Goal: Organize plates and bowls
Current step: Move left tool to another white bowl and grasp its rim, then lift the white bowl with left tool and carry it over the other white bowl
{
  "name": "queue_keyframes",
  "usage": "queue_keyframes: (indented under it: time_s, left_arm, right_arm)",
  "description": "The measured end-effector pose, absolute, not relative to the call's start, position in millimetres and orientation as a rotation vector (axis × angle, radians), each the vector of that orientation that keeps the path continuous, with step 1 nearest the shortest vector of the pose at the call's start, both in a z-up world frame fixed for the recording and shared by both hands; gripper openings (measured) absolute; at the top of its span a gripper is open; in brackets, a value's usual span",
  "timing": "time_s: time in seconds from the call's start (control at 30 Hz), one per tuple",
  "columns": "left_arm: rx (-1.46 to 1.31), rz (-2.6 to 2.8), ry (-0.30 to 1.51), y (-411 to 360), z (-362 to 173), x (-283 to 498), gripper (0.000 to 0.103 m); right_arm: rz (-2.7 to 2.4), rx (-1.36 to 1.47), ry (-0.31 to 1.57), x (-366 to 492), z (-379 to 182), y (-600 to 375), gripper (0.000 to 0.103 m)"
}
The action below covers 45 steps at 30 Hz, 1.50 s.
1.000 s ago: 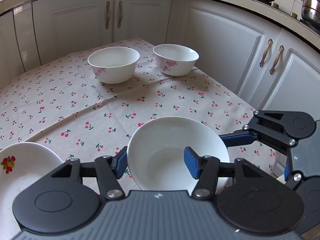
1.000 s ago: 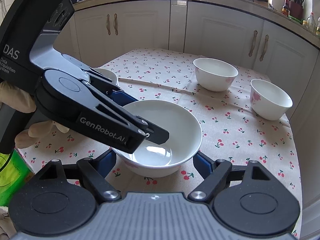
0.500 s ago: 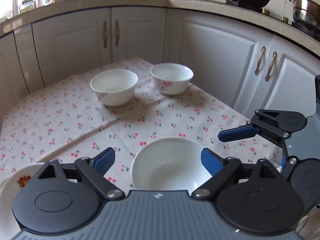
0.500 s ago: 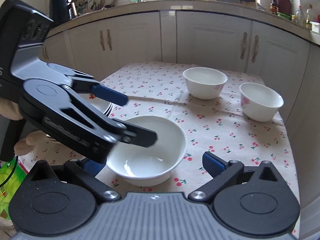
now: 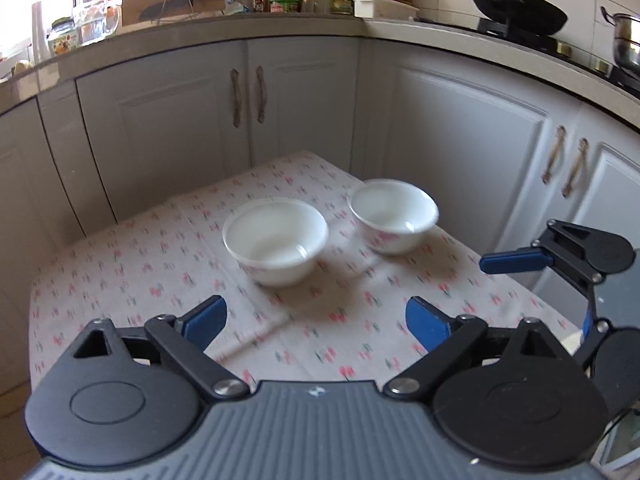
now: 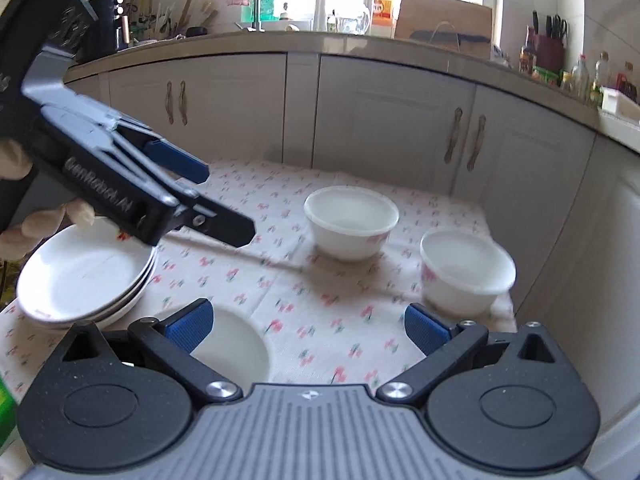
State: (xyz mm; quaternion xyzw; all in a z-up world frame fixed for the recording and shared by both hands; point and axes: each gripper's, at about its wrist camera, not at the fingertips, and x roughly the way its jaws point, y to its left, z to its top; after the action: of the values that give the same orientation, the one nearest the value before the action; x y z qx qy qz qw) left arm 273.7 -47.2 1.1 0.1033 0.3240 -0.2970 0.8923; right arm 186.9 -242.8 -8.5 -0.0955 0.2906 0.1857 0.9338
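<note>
Two white bowls with pink flowers stand on the cherry-print cloth: one (image 5: 276, 240) (image 6: 351, 222) in the middle, one (image 5: 393, 214) (image 6: 466, 272) near the right edge. A wider white bowl (image 6: 234, 346) sits close under my right gripper (image 6: 308, 330), which is open and empty. A stack of white plates (image 6: 86, 276) lies at the left. My left gripper (image 5: 316, 320) is open and empty, raised above the cloth short of the two bowls; it also shows in the right wrist view (image 6: 208, 200) above the plates.
White cabinet doors (image 5: 300, 108) close in the table's far side and right side (image 5: 472, 152). The table's right edge (image 6: 500, 264) runs just past the right bowl. A counter with bottles and a wok (image 5: 516, 12) lies above.
My left gripper opened, let go of the wide bowl and lifted up and back. My right gripper also rose and pulled back. The wide bowl stays on the cloth by the plates.
</note>
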Motion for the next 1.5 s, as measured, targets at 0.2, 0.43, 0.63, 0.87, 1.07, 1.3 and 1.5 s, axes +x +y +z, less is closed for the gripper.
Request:
queue_keyframes:
  time_s: [0.2,0.43,0.63,0.87,1.07,1.3,1.5]
  left_arm:
    - [0.221,-0.592,0.694,-62.3,0.2,330.0,0.096]
    - [0.219,-0.569,0.743,-71.8,-20.2,387.5,0.088]
    - [0.195,-0.572,0.793,-74.8,-43.7,425.4,0.079]
    - [0.162,-0.604,0.839,-76.0,-65.1,449.1,0.071]
    - [0.169,-0.626,0.85,-79.6,-73.8,456.2,0.061]
    - [0.174,-0.664,0.853,-81.3,-75.1,456.8,0.052]
    - [0.17,-0.661,0.854,-82.6,-76.4,457.6,0.052]
  right_arm:
    - [0.379,-0.222,0.569,228.8,-0.8,-240.5,0.103]
    - [0.409,-0.229,0.639,283.5,-15.0,-240.5,0.103]
    - [0.449,-0.232,0.68,315.7,-29.5,-235.9,0.103]
    - [0.449,-0.245,0.717,346.3,-48.7,-229.6,0.1]
    - [0.446,-0.247,0.732,359.0,-57.3,-223.5,0.096]
    - [0.427,-0.27,0.713,362.7,-59.6,-218.0,0.088]
    - [0.419,-0.261,0.715,363.8,-58.8,-219.0,0.087]
